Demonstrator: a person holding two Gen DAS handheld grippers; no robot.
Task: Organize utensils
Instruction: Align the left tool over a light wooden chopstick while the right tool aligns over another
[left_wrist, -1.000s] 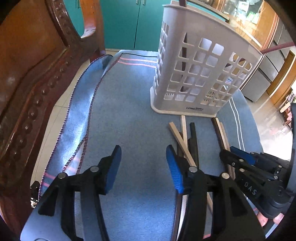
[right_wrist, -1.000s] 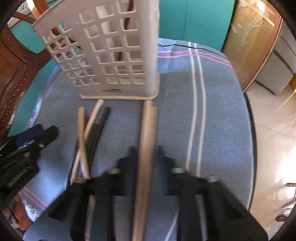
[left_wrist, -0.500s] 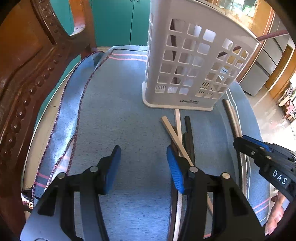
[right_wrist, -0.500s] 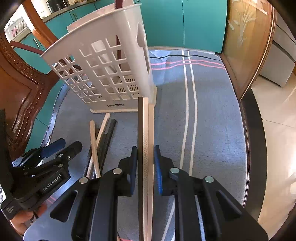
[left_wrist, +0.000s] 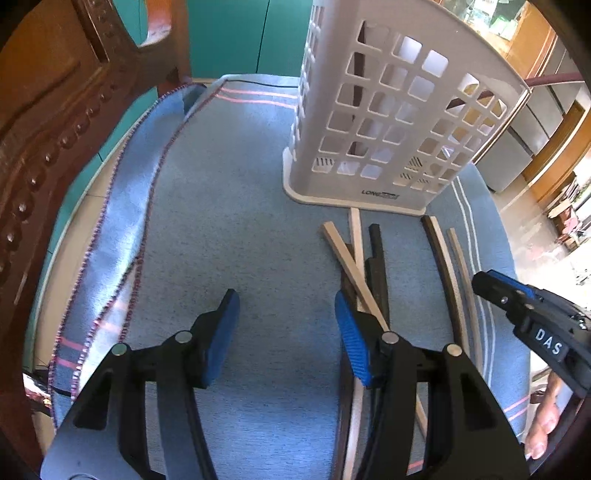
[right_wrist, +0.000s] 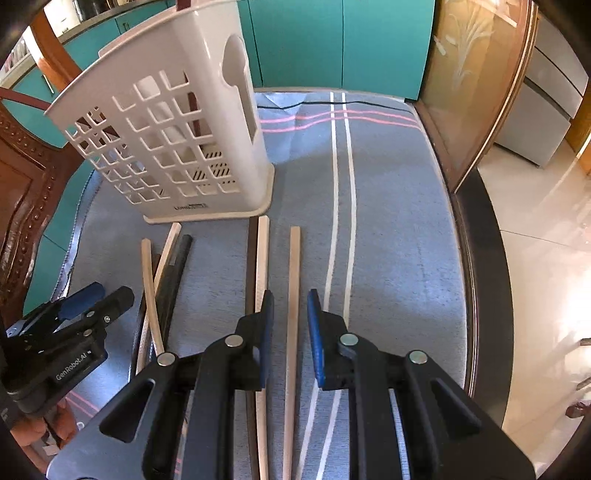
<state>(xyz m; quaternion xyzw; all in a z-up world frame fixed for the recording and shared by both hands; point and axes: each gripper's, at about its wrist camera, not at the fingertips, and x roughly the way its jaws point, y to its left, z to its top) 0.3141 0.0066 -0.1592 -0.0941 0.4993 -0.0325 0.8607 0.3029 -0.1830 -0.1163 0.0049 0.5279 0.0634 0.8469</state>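
A white slotted utensil basket (left_wrist: 399, 122) stands upright on the blue cloth; it also shows in the right wrist view (right_wrist: 177, 147), with dark sticks inside. Several light and dark chopsticks lie on the cloth in front of it. My left gripper (left_wrist: 286, 332) is open and empty, left of a crossed pile of chopsticks (left_wrist: 360, 266). My right gripper (right_wrist: 290, 325) is open, its jaws on either side of a light chopstick (right_wrist: 293, 280) that lies on the cloth. A light and dark pair (right_wrist: 260, 266) lies just left of it.
A carved wooden chair (left_wrist: 48, 122) stands at the left edge of the cloth-covered table (left_wrist: 221, 221). Teal cabinets (right_wrist: 340, 40) stand behind. A glass-panelled wooden door (right_wrist: 476, 81) and tiled floor (right_wrist: 546, 258) are to the right of the table edge.
My right gripper has opened and let go of the chopsticks it held; they now lie on the cloth. My left gripper stays open in about the same place.
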